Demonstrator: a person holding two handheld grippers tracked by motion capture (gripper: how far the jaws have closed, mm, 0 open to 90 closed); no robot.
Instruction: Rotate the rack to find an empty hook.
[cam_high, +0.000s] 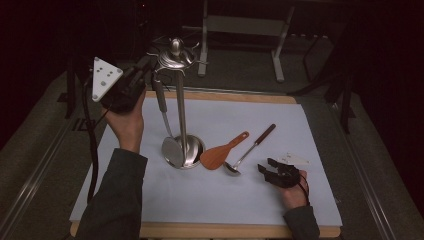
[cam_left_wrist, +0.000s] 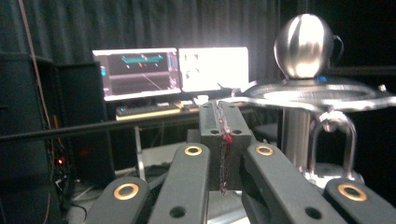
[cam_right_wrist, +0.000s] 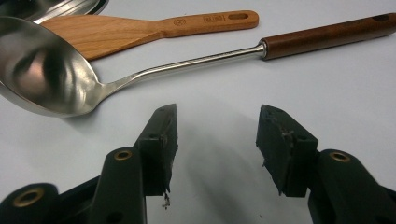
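Observation:
A steel utensil stand (cam_high: 182, 107) rises from a round base on the white mat (cam_high: 300, 125); its ball-topped hook ring (cam_left_wrist: 303, 44) sits close to the right of my left gripper. A dark-handled skimmer (cam_high: 165, 117) hangs from one hook. My left gripper (cam_high: 146, 70) is held high beside the ring, its jaws shut (cam_left_wrist: 224, 123) with nothing between them. A wooden spatula (cam_high: 220, 154) and a steel ladle (cam_high: 247, 150) with a brown handle lie right of the base. My right gripper (cam_high: 266, 165) rests low on the mat, open (cam_right_wrist: 217, 123), just short of the ladle (cam_right_wrist: 44, 70) and the spatula (cam_right_wrist: 116, 32).
The wooden table edge (cam_high: 210, 231) frames the mat in front. A small white card (cam_high: 296, 159) lies by the right gripper. A metal frame (cam_high: 240, 25) stands beyond the table. Lit monitors (cam_left_wrist: 173, 70) glow in the dark background.

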